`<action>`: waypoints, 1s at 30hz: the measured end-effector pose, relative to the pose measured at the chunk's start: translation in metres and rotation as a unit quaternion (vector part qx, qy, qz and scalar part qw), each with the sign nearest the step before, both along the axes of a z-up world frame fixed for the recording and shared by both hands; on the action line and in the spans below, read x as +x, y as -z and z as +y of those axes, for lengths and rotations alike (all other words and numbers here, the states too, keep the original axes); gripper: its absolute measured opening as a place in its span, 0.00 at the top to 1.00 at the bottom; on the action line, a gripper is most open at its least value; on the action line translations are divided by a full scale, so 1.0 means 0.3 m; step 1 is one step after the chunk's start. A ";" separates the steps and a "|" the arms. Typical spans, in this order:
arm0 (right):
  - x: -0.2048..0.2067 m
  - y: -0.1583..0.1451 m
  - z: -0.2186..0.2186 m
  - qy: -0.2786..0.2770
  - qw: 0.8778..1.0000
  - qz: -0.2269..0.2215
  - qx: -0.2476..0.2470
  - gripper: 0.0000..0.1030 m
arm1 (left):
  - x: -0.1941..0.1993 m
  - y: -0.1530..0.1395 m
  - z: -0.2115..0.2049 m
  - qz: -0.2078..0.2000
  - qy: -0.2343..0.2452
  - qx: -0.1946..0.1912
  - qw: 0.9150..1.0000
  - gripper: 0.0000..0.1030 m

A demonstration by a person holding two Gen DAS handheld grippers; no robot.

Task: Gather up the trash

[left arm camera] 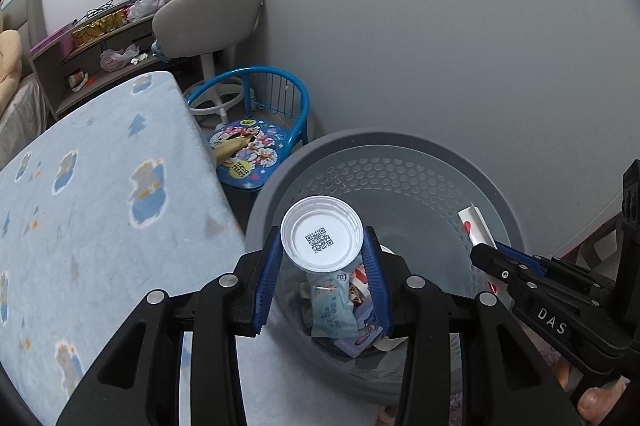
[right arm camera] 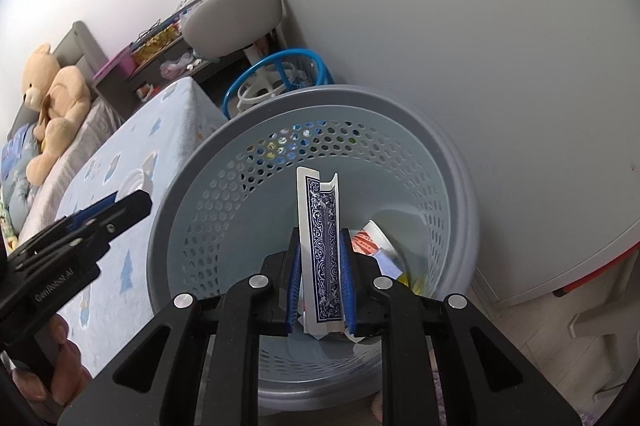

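We are holding both pieces of trash over the grey perforated waste basket, which is standing on the floor just beside the bed with its blue patterned cover. Our left gripper is keeping its jaws clamped on a clear plastic bottle with a white cap, the cap pointing away from us above the near left part of the opening. Our right gripper is pinching a folded blue-backed card carton between jaws nearly together, standing upright over the middle of the basket; wrappers are already lying at the bottom. The main risk we are seeing is on the left: the bottle is hanging close to the rim on the bed side, so letting go here could make it strike the rim and bounce out onto the floor. The carton is light and flat, so it could flutter or stick to a pad on release. The two grippers are also near each other and could knock together.
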State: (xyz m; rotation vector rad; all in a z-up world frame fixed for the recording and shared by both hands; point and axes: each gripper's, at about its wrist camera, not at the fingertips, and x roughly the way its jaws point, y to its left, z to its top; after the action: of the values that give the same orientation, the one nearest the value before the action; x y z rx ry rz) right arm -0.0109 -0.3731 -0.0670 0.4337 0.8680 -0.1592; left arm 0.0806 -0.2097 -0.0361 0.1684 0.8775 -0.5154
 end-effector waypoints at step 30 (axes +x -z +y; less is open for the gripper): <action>-0.019 -0.052 -0.033 0.014 0.999 -0.032 0.008 0.37 | -0.022 -0.045 -0.009 -0.024 -0.020 0.016 0.999 0.34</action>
State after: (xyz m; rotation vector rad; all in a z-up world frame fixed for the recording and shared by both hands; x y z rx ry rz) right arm -0.0167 -0.3830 -0.0514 0.4630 0.8007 -0.1625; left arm 0.0740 -0.2126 -0.0227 0.1911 0.8406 -0.4589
